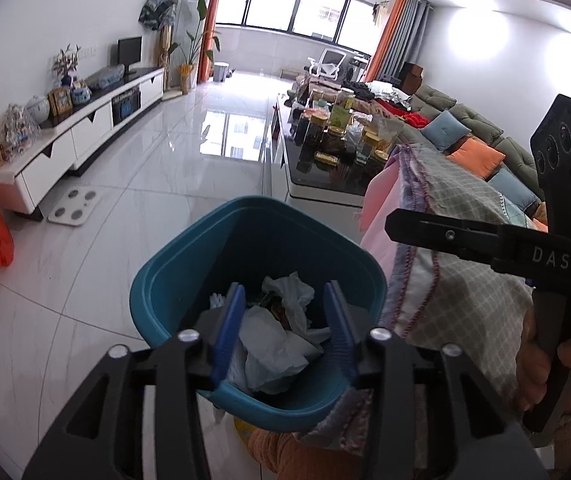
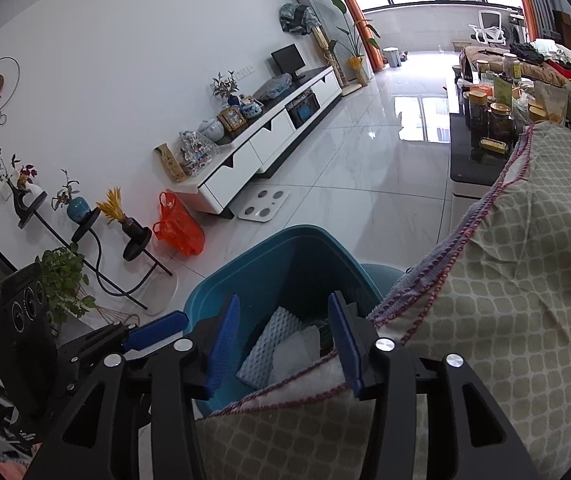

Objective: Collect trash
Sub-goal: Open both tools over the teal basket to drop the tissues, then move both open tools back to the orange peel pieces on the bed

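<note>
Glossy white floor tiles (image 1: 157, 184) stretch off toward the windows, and right below both tools sits the teal bin (image 1: 165, 280), close against a quilted cover (image 2: 505, 280) draped on its right. The left gripper (image 1: 285, 328) hangs over the bin's mouth, jaws spread, nothing pinched between the blue pads (image 1: 227, 332). The right gripper (image 2: 285, 340) is spread too, empty, hovering over the bin's near rim where the cover's red-stitched edge runs just under and beside its right-hand jaw.

Straight ahead of the left jaws and below them lies the trash (image 1: 281, 344): crumpled white tissue and thin plastic, with something darker and brownish tucked behind. Between the right jaws, further down, shows a pale blue dimpled sheet (image 2: 273, 344) leaning against white paper.

The risk? That cover. It crowds the rim, so a jaw coming away could snag the stitched hem. The tissue is light and heaped loosely, so a brush from a pad might lift a piece back out. And the two tools sit close together, so a careless swing could knock them.
</note>
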### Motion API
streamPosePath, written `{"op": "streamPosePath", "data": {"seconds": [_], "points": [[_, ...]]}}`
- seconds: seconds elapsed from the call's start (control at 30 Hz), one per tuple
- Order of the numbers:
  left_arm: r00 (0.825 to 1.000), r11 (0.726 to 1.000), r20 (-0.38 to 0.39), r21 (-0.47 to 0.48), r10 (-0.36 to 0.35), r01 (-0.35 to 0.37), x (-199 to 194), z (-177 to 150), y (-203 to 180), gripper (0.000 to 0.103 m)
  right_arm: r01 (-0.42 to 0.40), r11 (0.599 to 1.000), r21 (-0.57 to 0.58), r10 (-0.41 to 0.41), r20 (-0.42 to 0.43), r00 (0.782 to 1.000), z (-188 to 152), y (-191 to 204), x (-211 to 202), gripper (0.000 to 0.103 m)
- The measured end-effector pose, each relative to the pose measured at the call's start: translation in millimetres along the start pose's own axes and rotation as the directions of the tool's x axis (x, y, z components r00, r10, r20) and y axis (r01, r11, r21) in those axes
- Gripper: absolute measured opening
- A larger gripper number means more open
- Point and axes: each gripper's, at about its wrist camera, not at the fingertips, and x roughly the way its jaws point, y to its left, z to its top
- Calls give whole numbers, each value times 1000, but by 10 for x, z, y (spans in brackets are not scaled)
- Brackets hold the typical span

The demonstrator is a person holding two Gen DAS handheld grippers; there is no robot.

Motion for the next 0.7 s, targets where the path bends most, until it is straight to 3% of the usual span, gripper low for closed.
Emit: {"op": "streamPosePath", "data": {"seconds": [0.13, 0.37, 0.57, 0.7], "points": [[1000, 1000, 22, 18, -3, 3, -105, -6, -101, 51, -6, 1000, -15, 6, 27, 1000, -37, 15, -173, 52], [996, 995, 71, 87, -45, 39, -295, -44, -374, 73, 29, 999, -30, -26, 102, 994, -202, -84, -658, 64], [984, 981, 105, 146, -145, 129, -367, -116, -734, 97, 125, 992, -4, -122, 183, 975, -408, -338, -1211, 73], [967, 952, 84, 217, -240, 217, -329, -187, -1111, 98, 217, 975, 46, -222, 229, 948, -617, -561, -1619, 77]]}}
